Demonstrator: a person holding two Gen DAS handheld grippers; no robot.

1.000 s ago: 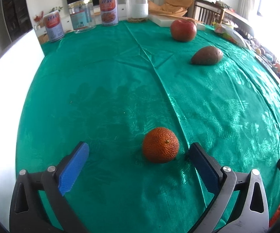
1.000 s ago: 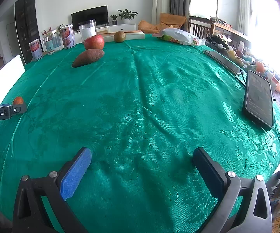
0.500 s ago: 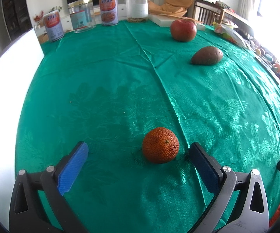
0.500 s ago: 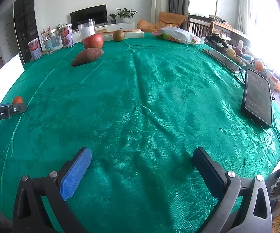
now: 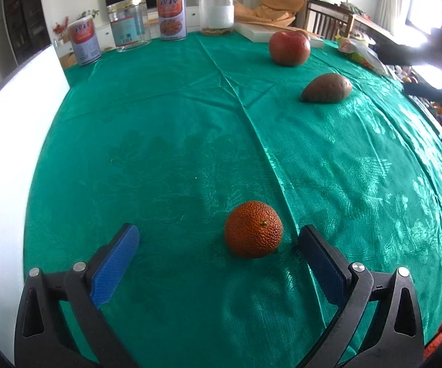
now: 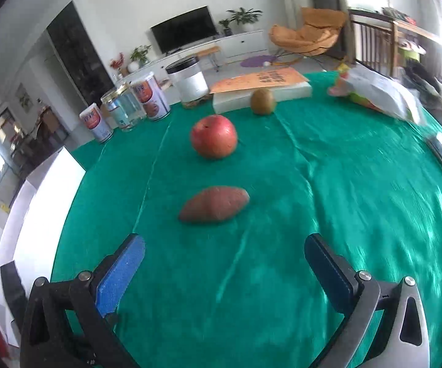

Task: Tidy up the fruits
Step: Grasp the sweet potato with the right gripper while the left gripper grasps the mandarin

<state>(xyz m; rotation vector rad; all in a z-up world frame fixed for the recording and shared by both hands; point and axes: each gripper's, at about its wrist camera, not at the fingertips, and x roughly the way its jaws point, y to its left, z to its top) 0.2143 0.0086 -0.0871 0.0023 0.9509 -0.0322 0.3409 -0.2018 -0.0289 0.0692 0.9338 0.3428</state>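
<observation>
Now swinging left gaping wide, right gripper [image 6: 224,257] nearing sweet potato [image 6: 214,204] with apple [image 6: 214,136] and kiwi [image 6: 262,101] beyond, left gripper [image 5: 217,245] staying put, spread wide, framing orange [image 5: 253,229] near its right pad on green cloth [image 5: 165,141].

A: The green tablecloth [image 5: 165,141] is glossy woven cloth, patterned. The orange [image 5: 253,229]?
B: Rough, pimpled skin. The far apple [image 5: 289,48] is smooth, shiny; the sweet potato [image 5: 326,88] matt.

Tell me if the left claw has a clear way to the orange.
Probably yes: the left claw is open and the orange lies between its fingers, nearer the right one, with only bare tablecloth around.
</observation>
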